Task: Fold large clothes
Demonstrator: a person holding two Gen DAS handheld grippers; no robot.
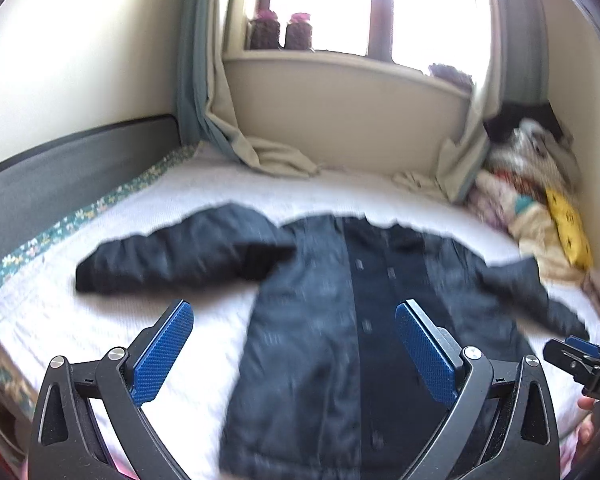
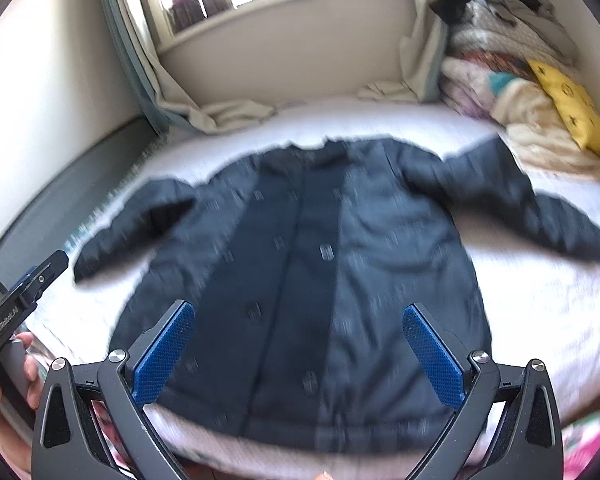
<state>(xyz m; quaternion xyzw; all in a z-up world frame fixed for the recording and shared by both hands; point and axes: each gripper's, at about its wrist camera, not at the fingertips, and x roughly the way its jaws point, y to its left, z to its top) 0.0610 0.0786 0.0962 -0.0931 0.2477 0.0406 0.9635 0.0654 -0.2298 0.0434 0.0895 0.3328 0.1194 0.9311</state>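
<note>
Trouble could come from the puffy coat [image 2: 300, 280] slipping or bunching, since left gripper [image 1: 294, 354] and right gripper [image 2: 298, 354] both hover wide open, holding nothing.

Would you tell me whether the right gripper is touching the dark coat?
Cannot tell: in the right wrist view, the open right gripper frames the coat, but its height above the fabric is unclear.
</note>
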